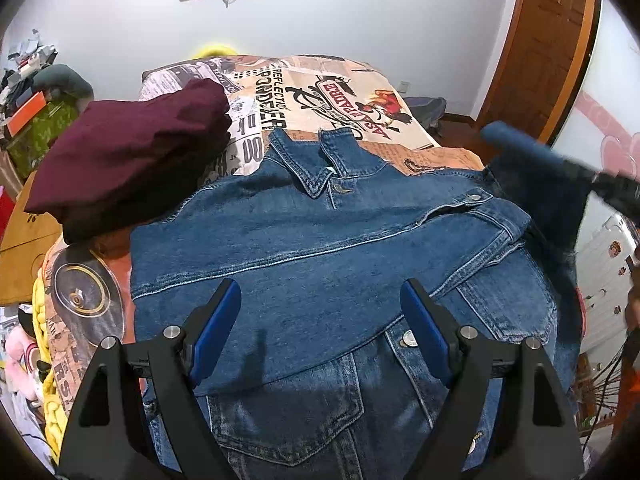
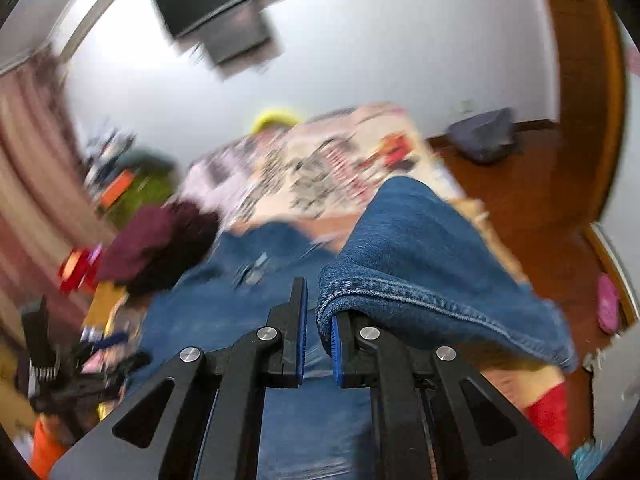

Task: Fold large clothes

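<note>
A blue denim jacket (image 1: pixel 320 232) lies front up on the bed, collar toward the far wall. My left gripper (image 1: pixel 320 312) hovers open over its lower chest, nothing between the blue pads. In the left wrist view my right gripper (image 1: pixel 616 188) shows as a blurred dark shape at the right, holding the jacket's sleeve (image 1: pixel 536 168) up off the bed. In the blurred right wrist view my right gripper (image 2: pixel 316 292) is shut on the sleeve (image 2: pixel 420 248), whose hemmed edge folds over the right finger and hangs down to the right.
A folded maroon garment (image 1: pixel 128 152) lies on the bed left of the jacket. The newspaper-print bedcover (image 1: pixel 320 88) stretches to the white wall. Clutter and boxes (image 1: pixel 36 128) stand at the left; a wooden door (image 1: pixel 552 48) and wood floor (image 2: pixel 520 200) are on the right.
</note>
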Tool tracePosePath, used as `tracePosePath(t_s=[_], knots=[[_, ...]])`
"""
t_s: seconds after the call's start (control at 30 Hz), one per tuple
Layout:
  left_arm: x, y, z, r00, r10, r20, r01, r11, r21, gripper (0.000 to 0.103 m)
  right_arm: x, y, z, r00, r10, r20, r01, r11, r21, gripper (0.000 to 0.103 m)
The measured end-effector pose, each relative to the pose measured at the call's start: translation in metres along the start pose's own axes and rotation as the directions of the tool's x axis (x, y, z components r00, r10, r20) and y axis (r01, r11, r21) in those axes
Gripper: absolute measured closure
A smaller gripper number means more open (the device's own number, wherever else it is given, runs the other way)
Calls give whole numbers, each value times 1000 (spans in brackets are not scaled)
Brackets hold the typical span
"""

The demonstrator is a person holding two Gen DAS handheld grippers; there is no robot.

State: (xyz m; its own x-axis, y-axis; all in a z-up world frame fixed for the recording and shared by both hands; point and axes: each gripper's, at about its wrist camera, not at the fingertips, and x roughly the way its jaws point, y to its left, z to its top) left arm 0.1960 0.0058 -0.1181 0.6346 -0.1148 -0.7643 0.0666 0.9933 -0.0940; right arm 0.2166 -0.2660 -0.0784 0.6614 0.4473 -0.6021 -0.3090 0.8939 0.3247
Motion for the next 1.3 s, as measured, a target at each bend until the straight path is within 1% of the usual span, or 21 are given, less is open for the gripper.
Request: tracePosePath(t_s=[0.07,0.13,0.17,0.27,0.3,0.33,0.37,0.4,0.43,0.47,0.5,0.53,0.63,0.77,0.83,1.0,1.03,1.1,1.17,1.23,1.3], knots=[[0,-1,-1,1000,-2,-3,2,1000,6,22,20,9,-15,996,11,-83,-14,1000,-27,94],[-1,-1,-3,1000,-4,-7,4,1000,13,22,35,8,-29,990,9,-143,-13,1000,-28,93],[0,-2,-4,1000,-3,-10,3,1000,18,22,43,6,-38,982,12,-187,-16,1000,-18,90],[0,-6,-8,1000,11,-14,-11,999,43,22,38,6,-45,975,-8,-221,5,1000,-15,90],[0,-7,-8,1000,15,-15,-14,999,51,22,33,6,-46,975,-15,-223,10,1000,-24,90],[1,-9,-10,1000,18,-18,-17,998,63,22,26,6,-45,975,-15,-222,9,1000,-26,86],[3,-11,-10,1000,20,-20,-19,998,67,22,19,7,-44,976,-2,-220,-2,1000,-22,76],[4,-12,-11,1000,20,-22,-19,997,70,22,11,6,-43,977,10,-211,-12,1000,-12,61],[5,-13,-11,1000,16,-24,-15,997,70,22,11,9,-40,979,9,-204,-10,1000,-6,52],[6,-14,-11,1000,11,-25,-10,998,68,22,2,5,-40,983,6,-184,-6,1000,-3,38],[7,-15,-11,1000,5,-26,-4,998,66,22,0,6,-38,986,-5,-166,4,1000,-7,34],[8,-17,-10,1000,1,-27,1,998,63,22,-3,6,-37,989,-25,-146,23,1000,-13,33],[10,-21,-9,999,-10,-32,12,998,65,22,-6,-4,-35,990,-75,-117,79,996,28,33],[16,-25,-10,999,-12,-47,16,997,76,21,-15,-47,-34,991,-65,-116,88,974,207,33],[19,-25,-10,998,-15,-55,19,997,71,21,-13,-74,-34,989,-60,-135,100,944,315,33],[27,-19,-9,997,-17,-72,19,999,32,21,-6,-123,-41,989,-60,-138,121,864,489,33],[29,-18,-8,997,-23,-76,25,999,23,21,-1,-134,-46,987,-76,-143,141,833,534,33],[34,-15,-8,996,-29,-87,30,1000,7,21,6,-149,-54,982,-101,-157,175,787,591,33],[42,-11,-8,993,-34,-111,32,999,-20,21,19,-166,-63,982,-89,-169,179,740,649,33],[48,-6,-9,990,-54,-133,47,998,-52,21,27,-177,-66,985,-71,-155,160,707,689,32],[50,-3,-10,989,-54,-140,46,997,-66,21,32,-183,-66,988,-79,-132,150,691,707,31]])
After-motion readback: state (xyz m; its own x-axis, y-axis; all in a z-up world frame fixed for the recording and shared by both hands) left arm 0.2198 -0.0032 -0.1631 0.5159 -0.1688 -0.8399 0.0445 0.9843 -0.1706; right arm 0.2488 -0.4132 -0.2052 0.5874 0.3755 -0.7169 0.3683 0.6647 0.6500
